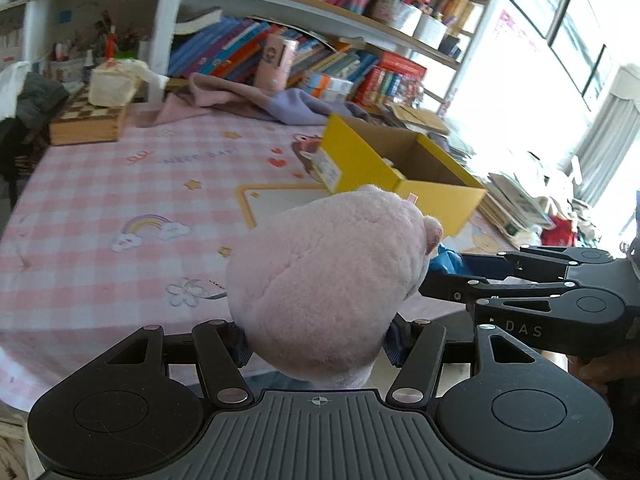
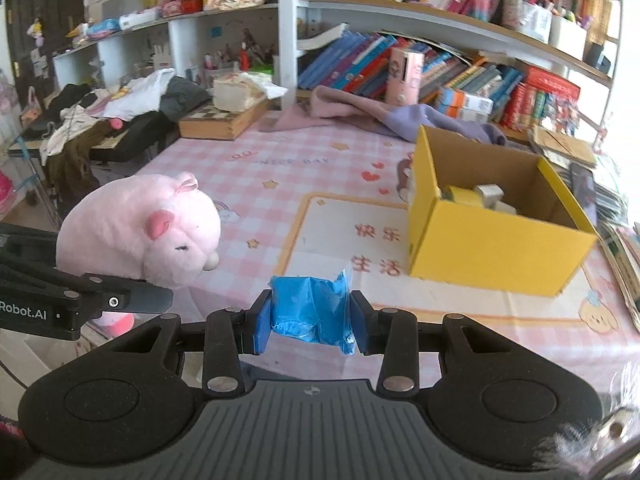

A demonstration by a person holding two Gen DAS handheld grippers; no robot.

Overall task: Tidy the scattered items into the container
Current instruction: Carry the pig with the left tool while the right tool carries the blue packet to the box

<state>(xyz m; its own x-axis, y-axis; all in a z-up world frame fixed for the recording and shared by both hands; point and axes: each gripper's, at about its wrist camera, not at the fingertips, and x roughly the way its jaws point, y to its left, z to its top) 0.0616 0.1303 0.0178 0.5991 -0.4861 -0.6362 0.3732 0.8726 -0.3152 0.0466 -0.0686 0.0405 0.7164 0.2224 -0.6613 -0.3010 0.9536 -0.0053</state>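
Behind pink checked tablecloth [image 2: 248, 184]: crowded bookshelves [image 2: 440, 40], clothes pile [image 2: 120, 108]

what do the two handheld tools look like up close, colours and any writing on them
Both are matte black: a ribbed grey-black centre plate with a small crosshair mark, round discs either side, silver rivets on slotted linkage arms, blue finger pads. The left tool carries white "Robot.AI" lettering; the right tool shows "DAS". No cables visible.
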